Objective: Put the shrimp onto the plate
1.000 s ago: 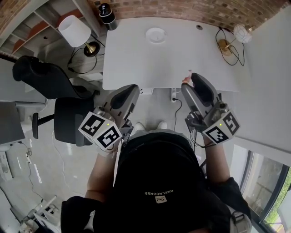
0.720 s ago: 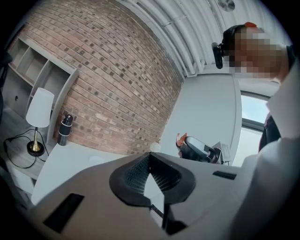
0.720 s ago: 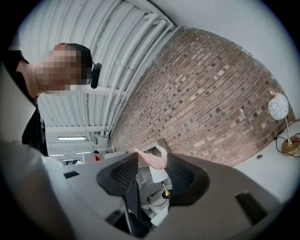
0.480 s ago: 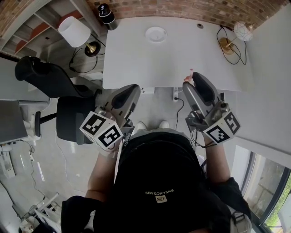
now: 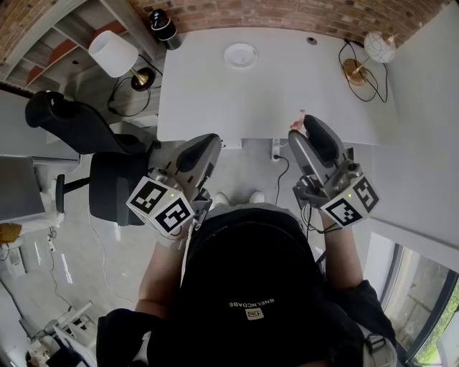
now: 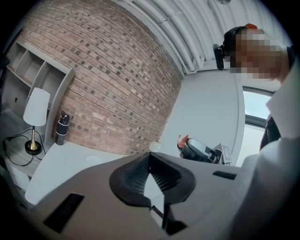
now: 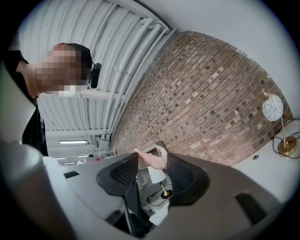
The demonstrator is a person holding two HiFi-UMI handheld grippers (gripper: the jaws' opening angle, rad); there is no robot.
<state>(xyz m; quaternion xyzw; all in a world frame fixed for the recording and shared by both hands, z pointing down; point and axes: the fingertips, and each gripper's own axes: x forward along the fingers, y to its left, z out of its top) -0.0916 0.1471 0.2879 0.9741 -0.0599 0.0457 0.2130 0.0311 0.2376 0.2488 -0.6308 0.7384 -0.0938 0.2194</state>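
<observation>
A small white plate [image 5: 240, 54] sits near the far edge of the white table [image 5: 215, 93]; it shows faintly as the plate [image 6: 92, 159] in the left gripper view. My right gripper [image 5: 301, 129] hangs over the table's front edge, shut on a pink shrimp [image 5: 297, 122]. In its own view the shrimp [image 7: 153, 161] is pinched between the black pads. My left gripper [image 5: 209, 140] hovers at the front edge to the left, its tips meeting with nothing between them. From the left gripper view, the right gripper [image 6: 200, 151] and shrimp [image 6: 182, 140] show to the right.
A white shade lamp [image 5: 115, 51] and a black bottle [image 5: 161, 21] stand at the table's left rear. A globe lamp [image 5: 378, 46] with cables is at the right rear. A black office chair [image 5: 79, 125] is on the left. A brick wall runs behind.
The table and plate have slid slightly left in the head view as I shift. Both grippers keep their places in the picture, and the shrimp stays held.
</observation>
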